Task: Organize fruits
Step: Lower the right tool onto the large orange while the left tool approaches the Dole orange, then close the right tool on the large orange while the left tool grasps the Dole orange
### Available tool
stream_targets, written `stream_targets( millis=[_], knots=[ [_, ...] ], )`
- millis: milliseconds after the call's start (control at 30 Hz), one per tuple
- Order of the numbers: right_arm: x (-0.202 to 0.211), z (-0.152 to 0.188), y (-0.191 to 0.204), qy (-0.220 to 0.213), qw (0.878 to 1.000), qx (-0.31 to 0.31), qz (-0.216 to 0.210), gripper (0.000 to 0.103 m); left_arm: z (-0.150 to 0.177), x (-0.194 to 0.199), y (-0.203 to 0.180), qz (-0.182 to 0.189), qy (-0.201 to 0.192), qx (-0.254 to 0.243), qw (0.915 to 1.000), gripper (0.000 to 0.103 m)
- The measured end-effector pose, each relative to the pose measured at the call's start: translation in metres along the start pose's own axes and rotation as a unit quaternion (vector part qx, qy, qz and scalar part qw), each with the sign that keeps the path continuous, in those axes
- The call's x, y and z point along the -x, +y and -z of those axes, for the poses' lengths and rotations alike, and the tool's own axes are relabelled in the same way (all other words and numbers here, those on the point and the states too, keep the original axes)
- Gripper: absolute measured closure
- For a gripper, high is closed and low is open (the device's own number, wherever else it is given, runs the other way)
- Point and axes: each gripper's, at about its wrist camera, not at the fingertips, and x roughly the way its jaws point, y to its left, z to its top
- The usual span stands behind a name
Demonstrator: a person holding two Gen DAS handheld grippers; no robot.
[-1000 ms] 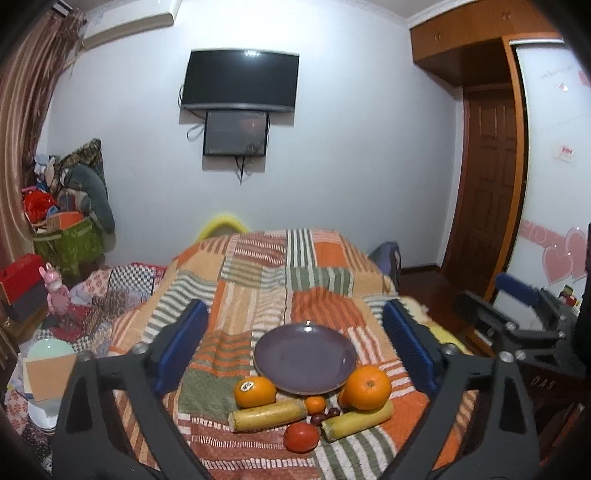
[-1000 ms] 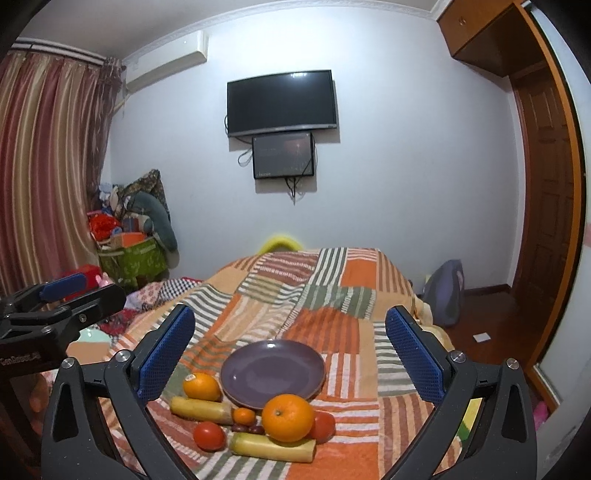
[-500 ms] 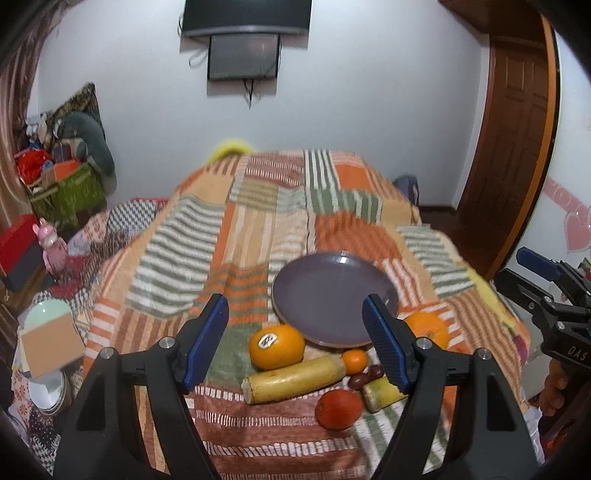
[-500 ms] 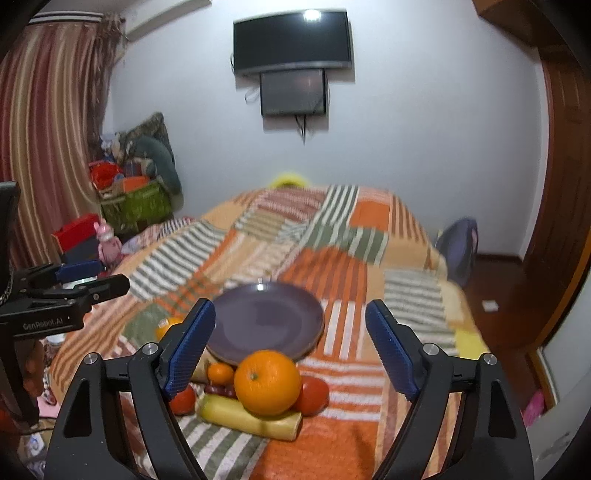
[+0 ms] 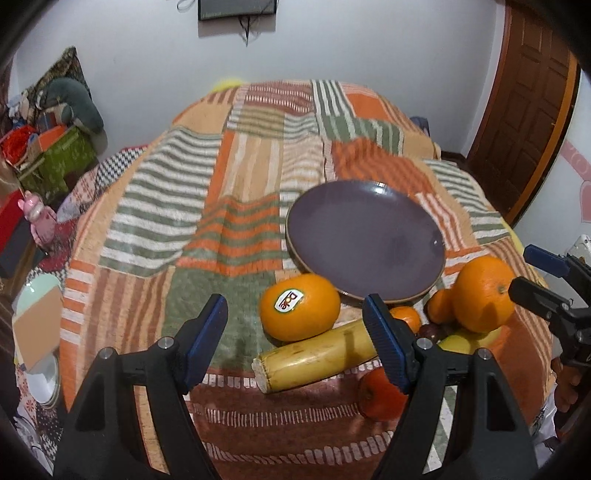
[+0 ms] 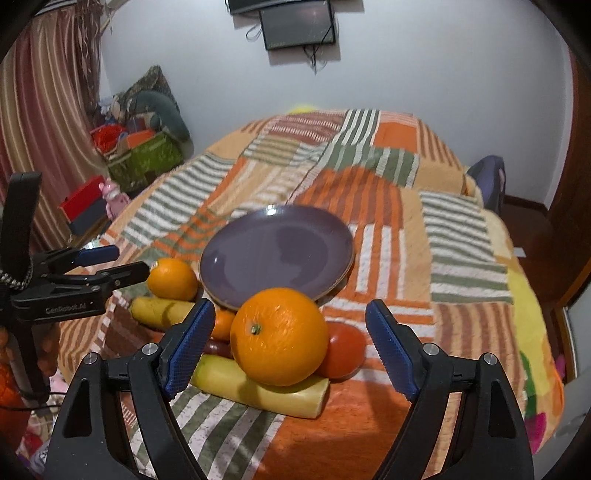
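Both tools are hanging spread, pinching nothing: left gripper [image 5: 295, 339] bracketing the stickered orange [image 5: 299, 312], right gripper [image 6: 290, 341] the big orange [image 6: 279, 336]. Centre each fruit before squeezing, then carry to the purple plate [image 6: 236, 258] at 12 o'clock.

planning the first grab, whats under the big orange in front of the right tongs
The big orange rests on a yellow banana piece, beside a red fruit. The contact spots underneath are hidden.

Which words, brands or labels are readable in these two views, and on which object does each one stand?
"Dole": on the sticker of the orange beside the plate, seen upside down in the left wrist view.
"GenRobot.AI": in pale letters on the body of the left gripper, right wrist view.
The wall screen shows nothing readable.
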Motion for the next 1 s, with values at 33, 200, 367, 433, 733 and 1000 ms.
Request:
stream_targets(
  millis=[33,200,367,433,733,1000],
  knots=[
    [-0.003,0.001,-0.001,0.007,1.000,-0.002,-0.002,0.021,0.000,-0.005,0.001,0.003,0.008,0.002,1.0000,0.027],
    [-0.021,0.001,-0.002,0.034,0.999,-0.006,-0.010,0.021,0.000,-0.026,0.002,0.006,0.034,0.006,0.9994,0.027],
    [-0.031,0.002,0.000,0.052,0.999,-0.002,-0.013,0.021,0.000,-0.043,0.006,0.014,0.049,0.019,0.9985,0.027],
    [-0.035,0.003,0.002,0.060,0.998,0.002,-0.013,0.022,-0.001,-0.047,0.007,0.017,0.049,0.025,0.9983,0.027],
    [-0.037,0.000,0.003,0.054,0.998,0.001,-0.016,0.037,-0.003,-0.059,0.011,0.040,0.052,0.042,0.9970,0.038],
    [-0.038,-0.002,0.002,0.056,0.998,-0.011,-0.021,0.038,-0.004,-0.057,0.008,0.031,0.048,0.037,0.9977,0.039]
  ],
)
